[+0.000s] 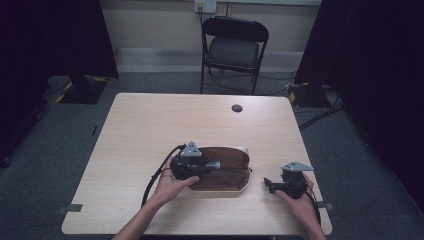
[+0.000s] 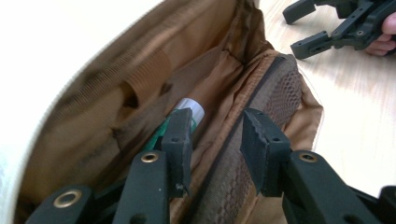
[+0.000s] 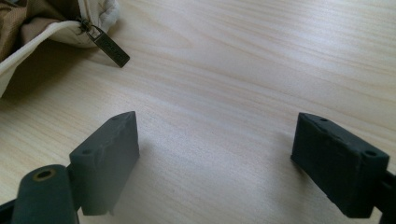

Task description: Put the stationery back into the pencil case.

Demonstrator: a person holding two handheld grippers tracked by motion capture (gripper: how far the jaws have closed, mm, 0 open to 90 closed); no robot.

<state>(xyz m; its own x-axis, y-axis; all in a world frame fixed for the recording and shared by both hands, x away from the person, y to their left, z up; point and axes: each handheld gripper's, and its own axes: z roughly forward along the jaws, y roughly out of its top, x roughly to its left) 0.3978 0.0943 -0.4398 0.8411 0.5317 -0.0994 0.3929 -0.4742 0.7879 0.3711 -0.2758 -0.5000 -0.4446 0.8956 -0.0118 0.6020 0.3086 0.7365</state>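
I see an open brown pencil case [image 1: 225, 170] lying on the light wood table [image 1: 150, 125], toward the near edge and a bit right of centre. Its long axis runs left-right across the table in the high view, both halves laid flat, cream outer shell showing at the rim. My left gripper [image 1: 212, 165] sits over the case's left part, pointing right along that axis. In the left gripper view its jaws stand a little apart over the brown lining, nothing pressed between the pads. Just past the left jaw a green pen with a white end [image 2: 189, 109] lies in the fold of the case, pointing lengthwise along the case, white end away from me. Mesh pocket [image 2: 280, 93] on the other half. My right gripper [image 1: 268, 183] rests on the table just right of the case, jaws wide apart, empty, pointing left toward it. Zipper pull [image 3: 109, 46] lies on the wood at the case's corner.
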